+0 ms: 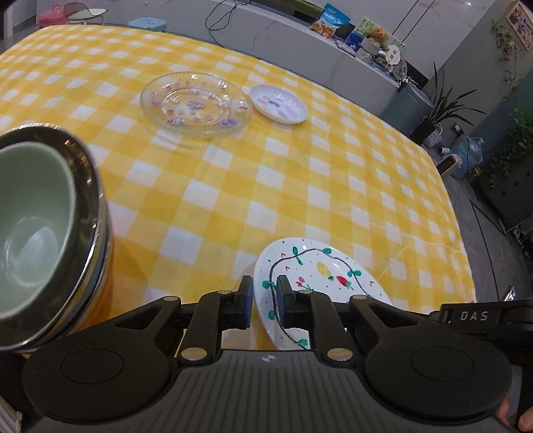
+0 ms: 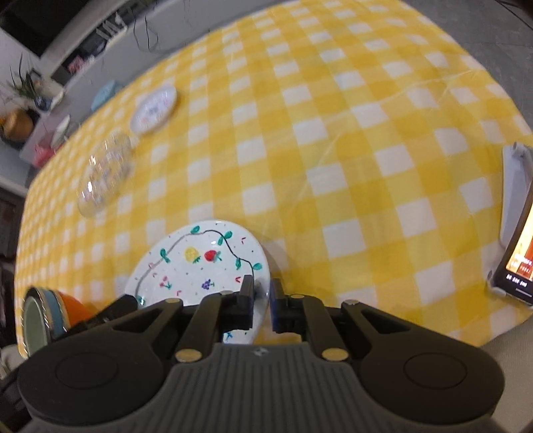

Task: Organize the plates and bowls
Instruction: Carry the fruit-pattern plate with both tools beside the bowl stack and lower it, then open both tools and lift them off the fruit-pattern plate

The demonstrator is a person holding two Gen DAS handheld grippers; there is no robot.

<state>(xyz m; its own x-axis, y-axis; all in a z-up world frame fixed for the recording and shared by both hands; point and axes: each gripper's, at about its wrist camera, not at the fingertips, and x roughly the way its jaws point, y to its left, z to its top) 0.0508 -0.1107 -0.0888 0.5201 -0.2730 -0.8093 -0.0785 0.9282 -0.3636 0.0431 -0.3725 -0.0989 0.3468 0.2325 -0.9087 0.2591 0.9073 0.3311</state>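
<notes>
A white plate painted with fruit and a vine is held by both grippers above the yellow checked tablecloth. My left gripper is shut on its left rim; my right gripper is shut on its right rim. A stack of nested bowls, pale green inside metal and orange ones, stands at the left. A clear glass plate with flowers and a small white plate lie farther off.
A phone on a white stand sits at the table's right edge. Beyond the table are a counter with snack bags, potted plants and stools.
</notes>
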